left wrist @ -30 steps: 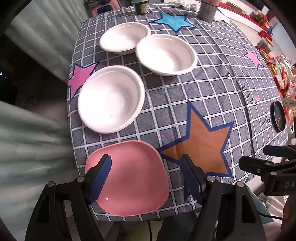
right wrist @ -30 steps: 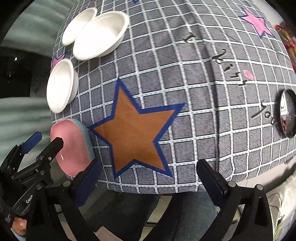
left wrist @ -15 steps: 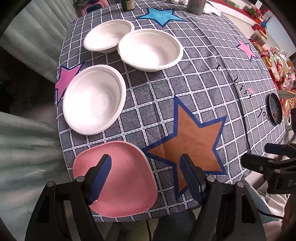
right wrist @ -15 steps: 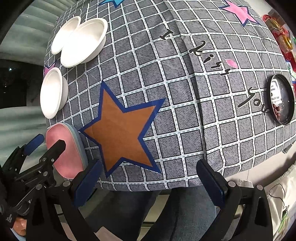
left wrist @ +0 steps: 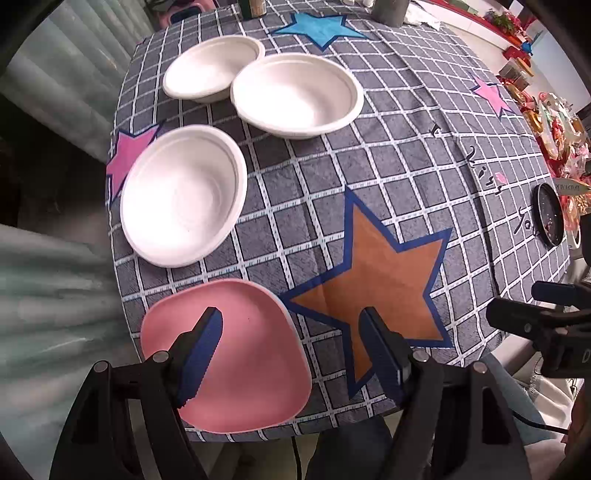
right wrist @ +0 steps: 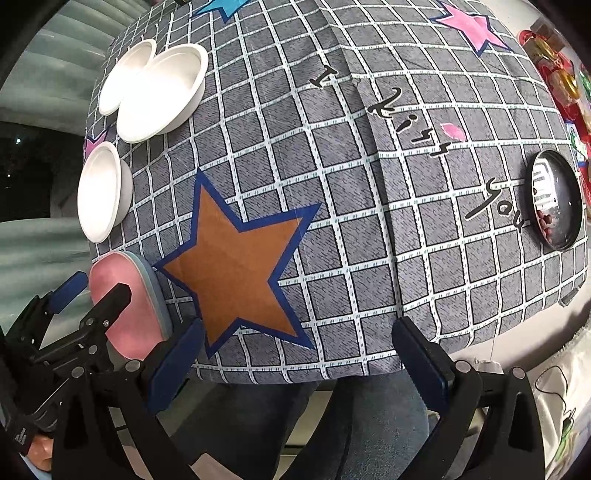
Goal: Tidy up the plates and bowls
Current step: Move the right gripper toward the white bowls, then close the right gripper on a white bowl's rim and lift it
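A pink plate (left wrist: 229,354) lies at the table's near left corner; in the right wrist view the pink plate (right wrist: 125,302) shows a pale blue rim beneath it. Three white bowls stand behind it: one close (left wrist: 184,195), two touching farther back (left wrist: 297,96) (left wrist: 212,68). My left gripper (left wrist: 291,332) hangs open over the pink plate's right edge, pointing down, its pads touching nothing. My right gripper (right wrist: 301,354) is open and empty over the table's front edge, below the orange star. The bowls (right wrist: 103,192) sit far to its left.
A grey checked cloth with stars (left wrist: 388,177) covers the table. A small black round dish (right wrist: 554,199) sits near the right edge. Bottles and a cup stand at the far edge (left wrist: 388,9). Cluttered shelves lie to the right. A person's trouser legs show under the front edge.
The right gripper has shifted to the right along the front edge, bringing the black dish further into its view. The left gripper has stayed over the pink plate, still open.
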Demonstrator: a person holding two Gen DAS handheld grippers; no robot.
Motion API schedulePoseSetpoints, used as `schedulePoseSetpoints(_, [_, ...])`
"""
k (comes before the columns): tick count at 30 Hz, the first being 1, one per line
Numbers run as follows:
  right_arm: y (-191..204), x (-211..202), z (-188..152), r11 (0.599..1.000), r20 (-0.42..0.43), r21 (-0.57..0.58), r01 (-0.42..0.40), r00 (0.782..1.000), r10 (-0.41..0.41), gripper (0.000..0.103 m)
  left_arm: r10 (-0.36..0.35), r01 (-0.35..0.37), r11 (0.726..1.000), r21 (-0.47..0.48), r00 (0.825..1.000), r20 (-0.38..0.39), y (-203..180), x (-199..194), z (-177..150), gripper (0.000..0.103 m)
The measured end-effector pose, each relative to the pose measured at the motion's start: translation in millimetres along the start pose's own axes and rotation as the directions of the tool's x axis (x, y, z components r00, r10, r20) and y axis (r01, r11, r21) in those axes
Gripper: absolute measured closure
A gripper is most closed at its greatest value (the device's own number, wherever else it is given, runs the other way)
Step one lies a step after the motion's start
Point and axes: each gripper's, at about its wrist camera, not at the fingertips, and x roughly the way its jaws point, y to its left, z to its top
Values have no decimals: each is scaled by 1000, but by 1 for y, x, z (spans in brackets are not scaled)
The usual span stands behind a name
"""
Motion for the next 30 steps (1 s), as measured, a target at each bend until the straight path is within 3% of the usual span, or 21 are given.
schedulePoseSetpoints(10, [-6, 3, 33, 1000, -38, -25, 6, 999, -7, 1, 18, -16, 996, -85, 1000, 21, 14, -12, 22, 24])
schedulePoseSetpoints(17, [27, 9, 99, 987, -49, -154, 40, 998, -48, 1, 59, -49, 977, -207, 997, 46, 40, -18, 72, 24])
schedulePoseSetpoints(23, [60, 8, 155, 972, -30, -231, 44, 998, -52, 1, 35, -9, 946, -324, 997, 75, 59, -6, 119, 24])
schedulePoseSetpoints(26, [74, 11, 182, 967, -9, -250, 51, 998, -56, 1, 33, -9, 932, -362, 998, 60, 68, 7, 140, 24])
schedulePoseSetpoints(30, [87, 20, 214, 967, -4, -253, 35, 999, -38, 1, 56, -42, 933, -357, 998, 31, 73, 26, 163, 24])
